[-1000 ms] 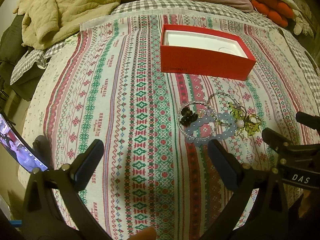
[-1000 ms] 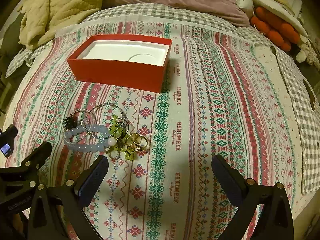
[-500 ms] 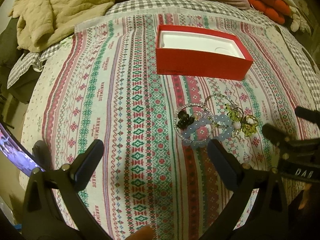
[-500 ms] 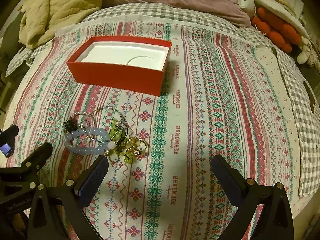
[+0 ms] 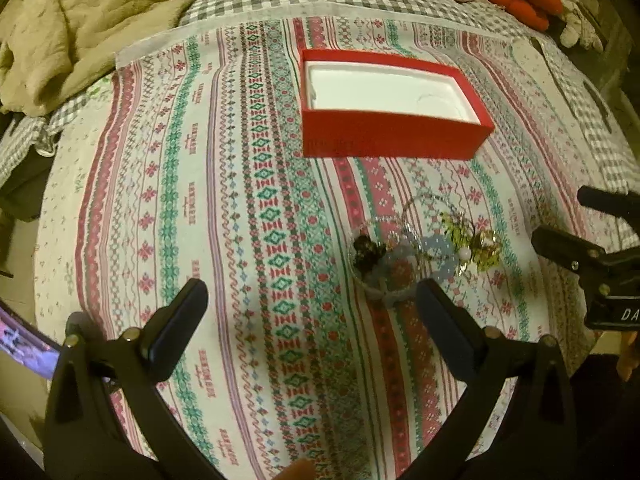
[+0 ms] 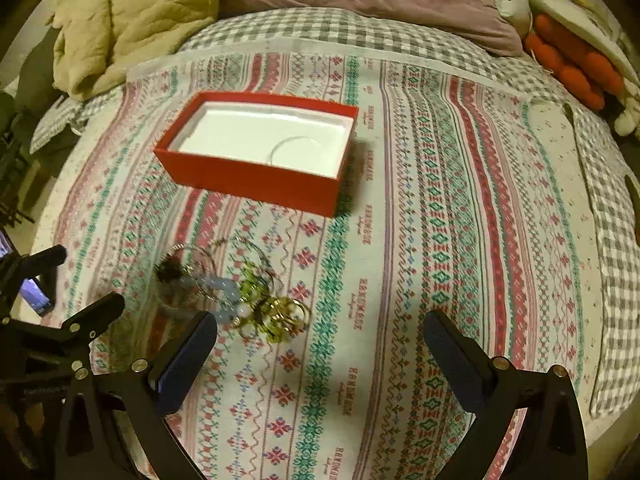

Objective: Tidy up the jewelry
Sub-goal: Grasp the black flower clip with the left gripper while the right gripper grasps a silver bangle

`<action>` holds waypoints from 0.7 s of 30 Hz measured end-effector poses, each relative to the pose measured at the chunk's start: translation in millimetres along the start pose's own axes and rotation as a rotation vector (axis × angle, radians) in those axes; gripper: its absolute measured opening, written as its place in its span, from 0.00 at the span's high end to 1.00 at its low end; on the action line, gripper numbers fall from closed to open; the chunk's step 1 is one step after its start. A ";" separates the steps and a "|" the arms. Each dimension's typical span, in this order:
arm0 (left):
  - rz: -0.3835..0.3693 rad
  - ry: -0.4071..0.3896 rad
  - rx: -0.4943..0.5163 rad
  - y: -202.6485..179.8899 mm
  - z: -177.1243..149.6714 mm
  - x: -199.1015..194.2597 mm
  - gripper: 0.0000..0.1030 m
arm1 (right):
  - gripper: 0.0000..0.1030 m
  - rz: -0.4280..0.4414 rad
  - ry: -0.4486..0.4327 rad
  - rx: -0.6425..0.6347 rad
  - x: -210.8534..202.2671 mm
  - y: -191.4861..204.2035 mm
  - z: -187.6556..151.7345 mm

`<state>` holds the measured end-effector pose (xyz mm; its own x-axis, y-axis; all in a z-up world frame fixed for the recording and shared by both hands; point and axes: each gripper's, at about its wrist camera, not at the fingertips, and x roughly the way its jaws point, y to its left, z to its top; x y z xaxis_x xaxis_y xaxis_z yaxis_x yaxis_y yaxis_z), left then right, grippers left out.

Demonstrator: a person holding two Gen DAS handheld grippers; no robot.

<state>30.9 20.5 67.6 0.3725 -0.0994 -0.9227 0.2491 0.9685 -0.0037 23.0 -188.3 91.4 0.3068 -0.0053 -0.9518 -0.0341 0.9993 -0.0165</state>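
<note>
1. Both views are sliding and blurring: compared with a second ago the red box (image 5: 394, 114) and the jewelry pile (image 5: 424, 248) are sitting lower and larger in each frame, so both tools are travelling forward over the patterned cloth (image 5: 240, 200) toward them.
2. The left gripper (image 5: 310, 316) is hanging with its jaws spread wide and nothing between them; the pile is lying just beyond its right finger.
3. The right gripper (image 6: 320, 348) is likewise gaping and empty, with the pile just past its left finger.
4. The jewelry is still lying untouched in a tangle on the cloth, nearer than the box, whose white inside is holding nothing.
5. Judging from this, the approach is only beginning and no piece is being picked yet.
</note>
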 end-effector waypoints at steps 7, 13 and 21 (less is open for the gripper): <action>-0.134 0.026 -0.080 24.2 7.4 20.3 0.23 | 0.21 0.047 0.020 0.029 16.8 -5.4 10.2; -0.264 0.038 -0.089 22.6 14.0 30.9 0.49 | 0.44 0.171 0.089 0.075 43.9 -9.3 19.9; -0.301 0.074 0.035 -13.9 18.3 44.7 0.55 | 0.56 0.208 0.148 0.065 65.9 1.0 34.1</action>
<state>60.4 -1.7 33.5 0.2113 -0.3626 -0.9077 0.3696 0.8893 -0.2692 75.6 -186.3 39.1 0.1572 0.1996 -0.9672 -0.0192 0.9798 0.1991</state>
